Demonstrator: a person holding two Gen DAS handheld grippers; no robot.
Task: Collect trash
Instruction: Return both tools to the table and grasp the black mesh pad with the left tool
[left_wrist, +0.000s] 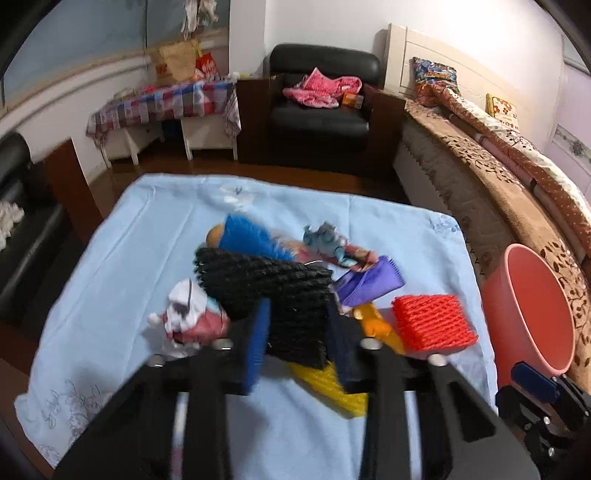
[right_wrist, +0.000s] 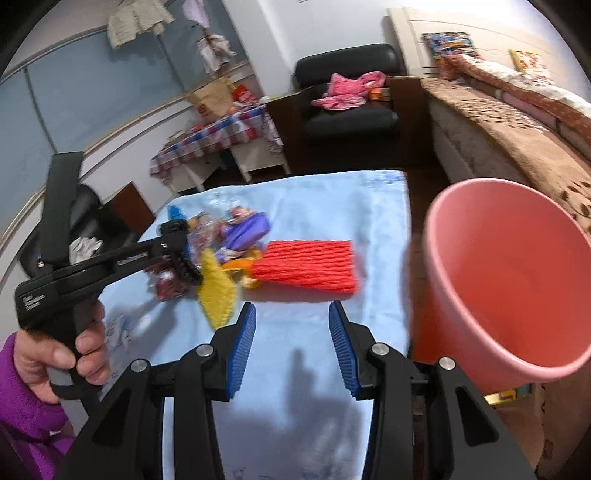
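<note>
Left tongs (left_wrist: 297, 332) grip a black foam net (left_wrist: 269, 288) above the tabletop (left_wrist: 110, 295); right tongs (right_wrist: 291, 343) gape empty beside the pink bucket (right_wrist: 517, 280).

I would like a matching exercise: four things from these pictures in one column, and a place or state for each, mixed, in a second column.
1. black net
2. red net
3. pink bin
4. right gripper

a. beside the table, tilted
b. open, holding nothing
c. between the left gripper's fingers
d. flat on the blue cloth

Pairs: 1-c, 2-d, 3-a, 4-b
</note>
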